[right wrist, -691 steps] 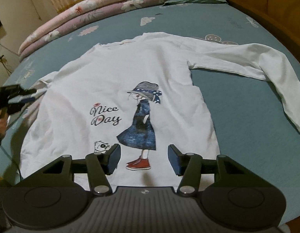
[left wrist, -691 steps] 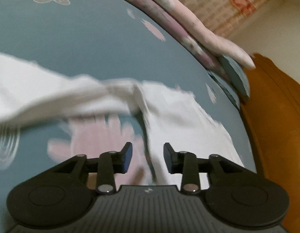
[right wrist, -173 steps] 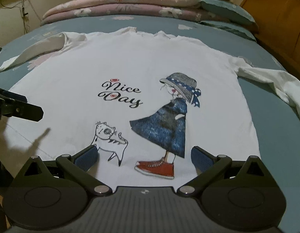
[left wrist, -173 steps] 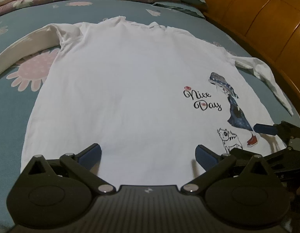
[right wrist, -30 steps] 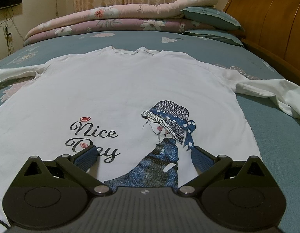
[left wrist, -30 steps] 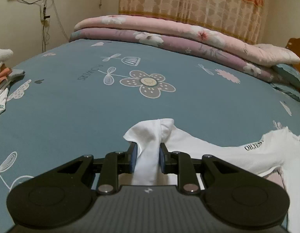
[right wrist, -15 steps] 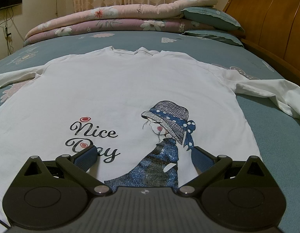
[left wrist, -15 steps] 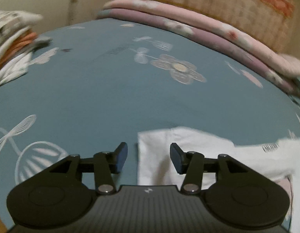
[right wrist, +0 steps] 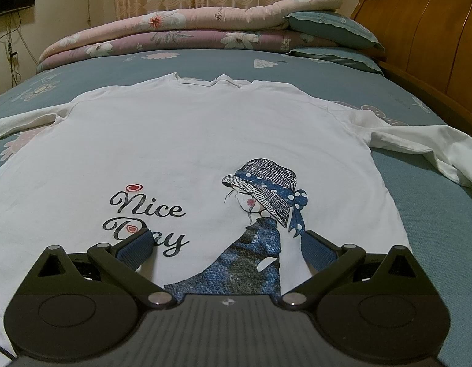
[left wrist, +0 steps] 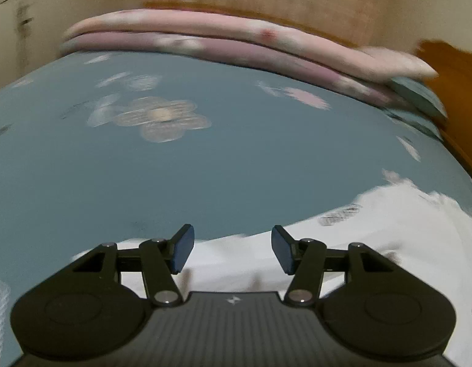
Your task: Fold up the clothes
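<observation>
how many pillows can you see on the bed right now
2, both teal, stacked at the head of the bed beside the wooden headboard: the upper pillow rests on the lower pillow. More could be hidden behind the folded quilts.

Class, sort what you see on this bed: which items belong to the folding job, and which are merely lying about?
Job: white long-sleeved shirt; left gripper; right gripper.

Lying about: folded quilts; pillows; headboard.

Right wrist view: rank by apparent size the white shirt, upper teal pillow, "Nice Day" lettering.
1. white shirt, fills most of the bed.
2/3. upper teal pillow and "Nice Day" lettering look alike in extent; the pillow lies farther off, so unranked.
</observation>
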Available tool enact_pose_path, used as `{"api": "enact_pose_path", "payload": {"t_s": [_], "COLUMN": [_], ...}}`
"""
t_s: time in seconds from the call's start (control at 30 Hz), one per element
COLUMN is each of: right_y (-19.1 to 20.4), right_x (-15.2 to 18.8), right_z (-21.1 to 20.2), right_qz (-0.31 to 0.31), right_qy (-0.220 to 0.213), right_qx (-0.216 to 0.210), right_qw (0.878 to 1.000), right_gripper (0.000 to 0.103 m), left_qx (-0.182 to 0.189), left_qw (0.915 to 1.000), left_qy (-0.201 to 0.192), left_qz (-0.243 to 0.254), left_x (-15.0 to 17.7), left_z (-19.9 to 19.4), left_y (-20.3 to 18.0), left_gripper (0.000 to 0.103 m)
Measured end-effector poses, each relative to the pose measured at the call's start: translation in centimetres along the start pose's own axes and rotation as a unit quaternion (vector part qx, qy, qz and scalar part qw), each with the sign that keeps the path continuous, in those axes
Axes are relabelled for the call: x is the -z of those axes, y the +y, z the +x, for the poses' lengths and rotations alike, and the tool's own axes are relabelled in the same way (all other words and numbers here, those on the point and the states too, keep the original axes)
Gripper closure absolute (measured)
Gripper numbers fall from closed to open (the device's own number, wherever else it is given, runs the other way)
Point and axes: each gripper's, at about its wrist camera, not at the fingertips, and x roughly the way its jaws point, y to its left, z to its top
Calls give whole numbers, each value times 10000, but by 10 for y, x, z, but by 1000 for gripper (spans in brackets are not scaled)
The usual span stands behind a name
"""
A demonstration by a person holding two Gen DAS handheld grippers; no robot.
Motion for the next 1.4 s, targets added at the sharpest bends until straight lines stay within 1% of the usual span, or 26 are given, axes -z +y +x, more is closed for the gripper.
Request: {"api": "enact_pose_path", "payload": {"t_s": [0.07, 0.13, 0.27, 0.33, 0.4, 0.63, 0.7, 0.73, 0.77, 0.8, 0.83, 0.87, 0.9, 0.97, 1.1, 1.13, 1.17, 1.2, 1.23, 1.27, 1.3, 1.33, 1.4], "right_y": [0, 0, -1, -1, -1, 0, 0, 1, 1, 1, 1, 1, 2, 2, 2, 2, 2, 1, 1, 1, 2, 2, 2], "right_x": [0, 0, -1, -1, -2, -3, -3, -3, -3, -4, -4, -4, -4, -3, -3, -3, -3, -4, -4, -4, -4, -4, -4], "right_z": [0, 0, 1, 1, 2, 3, 4, 4, 4, 4, 4, 4, 4, 4, 3, 3, 3, 4, 4, 4, 4, 4, 4], "right_qz": [3, 15, 35, 38, 40, 37, 30, 26, 23, 16, 12, 12, 12, 13, 10, 11, 13, 13, 15, 16, 16, 15, 15], "right_qy": [0, -2, 0, 4, 5, -2, -1, -1, 0, 1, 3, 3, 3, 3, 0, 0, 0, 0, 0, -1, 0, 0, 1], "right_qx": [0, -12, -53, -65, -77, -87, -81, -77, -74, -69, -64, -61, -59, -55, -55, -57, -57, -57, -57, -58, -58, -57, -56], "right_qw": [10000, 10000, 10000, 10000, 10000, 10000, 10000, 10000, 10000, 10000, 10000, 10000, 10000, 10000, 10000, 10000, 10000, 10000, 10000, 10000, 10000, 10000, 10000], "right_gripper": [0, 0, 0, 0, 0, 0, 0, 0, 0, 0, 0, 0, 0, 0, 0, 0, 0, 0, 0, 0, 0, 0, 0], "left_qx": [178, 292, 501, 607, 617, 616, 607, 581, 537, 471, 387, 269, 163, 107, 108, 194, 358, 541, 705, 721, 631, 566, 520], "left_qw": [9995, 9985, 9954, 9924, 9891, 9801, 9774, 9766, 9757, 9749, 9745, 9747, 9756, 9779, 9821, 9833, 9844, 9848, 9842, 9835, 9824, 9820, 9842], "left_qy": [49, 162, 401, 530, 596, 1004, 1107, 1117, 1116, 1097, 1071, 1027, 968, 911, 856, 831, 827, 844, 878, 894, 931, 949, 922], "left_qz": [275, 442, 710, 930, 1201, 1601, 1696, 1746, 1809, 1877, 1935, 1966, 1963, 1878, 1676, 1604, 1512, 1422, 1365, 1397, 1492, 1532, 1420], "left_x": [-9, -16, -24, -24, -21, -10, -8, -7, -6, -6, -5, -6, -7, -10, -18, -20, -23, -25, -26, -26, -26, -25, -25], "left_z": [18, 37, 75, 90, 103, 133, 139, 138, 137, 135, 134, 134, 134, 136, 144, 144, 143, 142, 141, 140, 140, 139, 135], "left_y": [-24, -45, -74, -88, -100, -109, -111, -113, -115, -119, -122, -125, -126, -125, -122, -120, -118, -115, -112, -111, -109, -108, -101], "left_gripper": [47, 47, 47, 47, 47, 47, 49, 51, 63, 77, 83, 92, 96, 100, 100, 99, 98, 88, 84, 73, 68, 68, 68]}}
